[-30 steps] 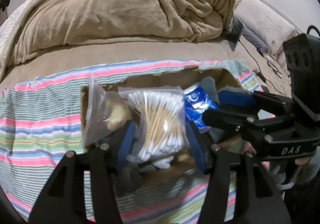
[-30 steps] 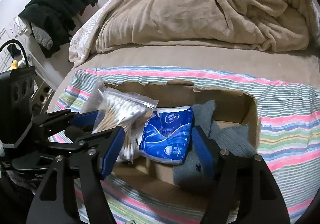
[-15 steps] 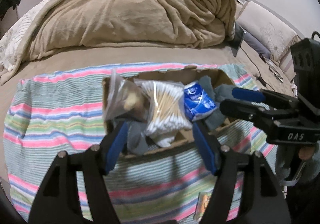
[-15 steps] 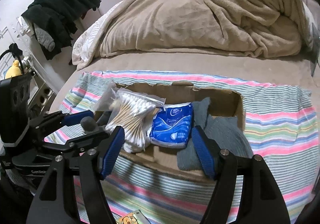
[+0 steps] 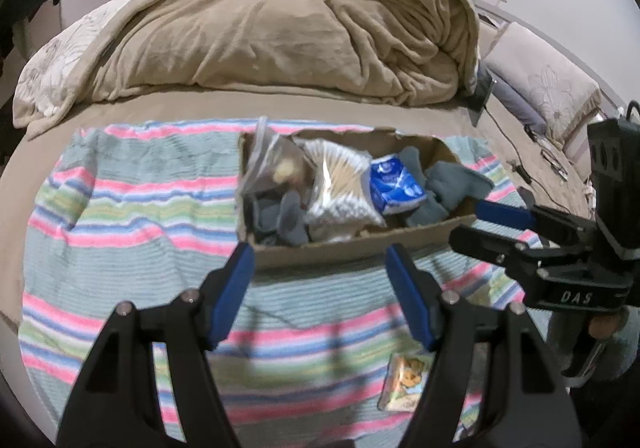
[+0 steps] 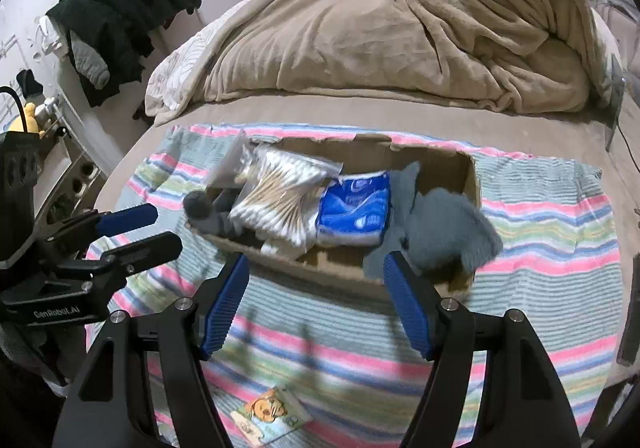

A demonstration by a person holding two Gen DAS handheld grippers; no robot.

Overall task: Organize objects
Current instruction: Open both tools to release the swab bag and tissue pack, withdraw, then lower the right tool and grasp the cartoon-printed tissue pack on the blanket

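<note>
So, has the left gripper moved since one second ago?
Yes. The left gripper has pulled back out of the cardboard box; its fingers now sit open over the striped towel.

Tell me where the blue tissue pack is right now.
In the right wrist view the blue tissue pack lies inside the cardboard box, between the cotton swab bag and grey cloth.

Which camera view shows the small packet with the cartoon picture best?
The right wrist view: the cartoon packet lies whole on the striped towel. In the left wrist view the left gripper's finger hides its edge.
</note>
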